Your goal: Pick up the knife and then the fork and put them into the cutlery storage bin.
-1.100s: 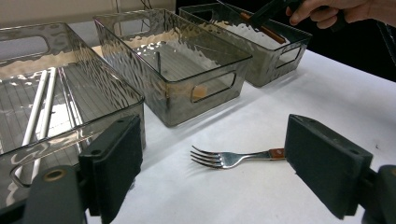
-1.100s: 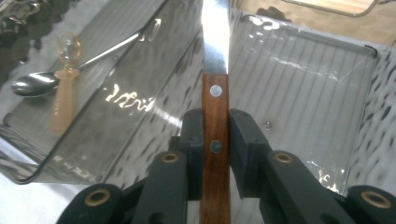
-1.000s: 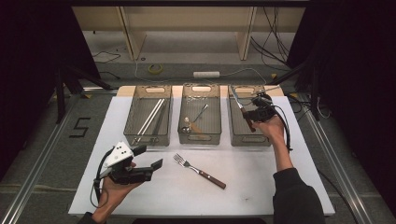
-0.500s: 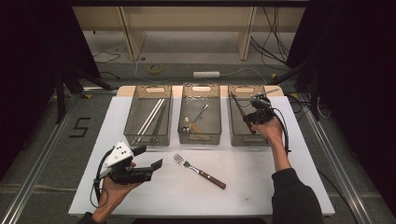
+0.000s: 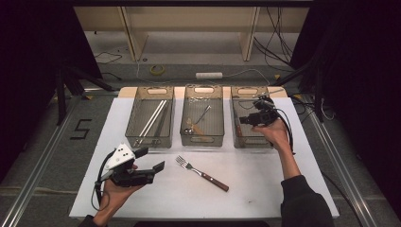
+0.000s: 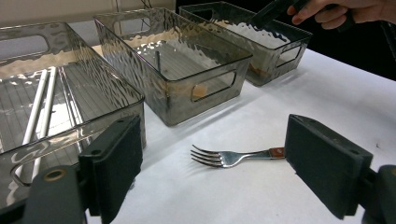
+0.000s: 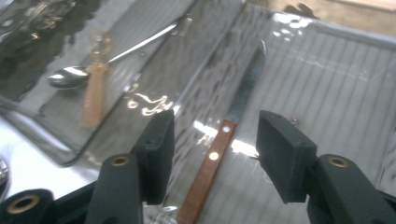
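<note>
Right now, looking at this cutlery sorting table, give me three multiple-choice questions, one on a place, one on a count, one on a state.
1. Where does the fork lie?
A. in the middle bin
B. on the white table
C. in the left gripper

2. How many clear bins stand in the row?
A. two
B. three
C. four

3. How do the right gripper's jaws stand over the knife?
A. open
B. clamped on it
C. shut beside it

B, the fork rests before the bins; B, left bin, middle bin, right bin; A, gaps show both sides of the handle.
</note>
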A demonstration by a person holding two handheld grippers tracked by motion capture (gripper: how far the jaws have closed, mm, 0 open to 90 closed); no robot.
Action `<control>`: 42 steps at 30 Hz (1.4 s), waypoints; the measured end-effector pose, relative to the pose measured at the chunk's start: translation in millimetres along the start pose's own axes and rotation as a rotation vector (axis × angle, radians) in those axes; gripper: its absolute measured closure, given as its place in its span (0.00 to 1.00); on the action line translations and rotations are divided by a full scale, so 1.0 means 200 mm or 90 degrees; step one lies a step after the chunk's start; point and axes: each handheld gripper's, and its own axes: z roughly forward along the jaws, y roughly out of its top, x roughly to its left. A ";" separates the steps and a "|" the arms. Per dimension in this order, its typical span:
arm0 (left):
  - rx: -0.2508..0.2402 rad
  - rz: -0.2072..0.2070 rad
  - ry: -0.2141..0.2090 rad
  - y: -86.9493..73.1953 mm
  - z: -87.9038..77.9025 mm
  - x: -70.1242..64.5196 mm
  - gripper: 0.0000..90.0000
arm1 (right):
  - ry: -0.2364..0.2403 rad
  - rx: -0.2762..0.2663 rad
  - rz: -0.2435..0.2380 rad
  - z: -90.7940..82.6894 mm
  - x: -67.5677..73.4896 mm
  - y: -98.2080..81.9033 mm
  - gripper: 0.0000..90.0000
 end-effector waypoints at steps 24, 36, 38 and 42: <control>0.002 0.002 0.000 0.00 0.00 0.00 0.21 | 0.057 -0.056 -0.088 -0.19 0.30 -0.10 0.24; 0.001 0.001 0.001 0.00 -0.01 0.00 0.21 | 0.113 -0.063 -0.126 -0.23 0.41 -0.15 0.20; 0.002 -0.001 0.001 0.00 0.00 0.00 0.21 | 0.120 -0.065 -0.130 -0.23 0.43 -0.16 0.20; 0.001 0.002 0.000 0.00 0.00 0.00 0.21 | 0.129 -0.059 -0.146 -0.23 0.47 -0.17 0.19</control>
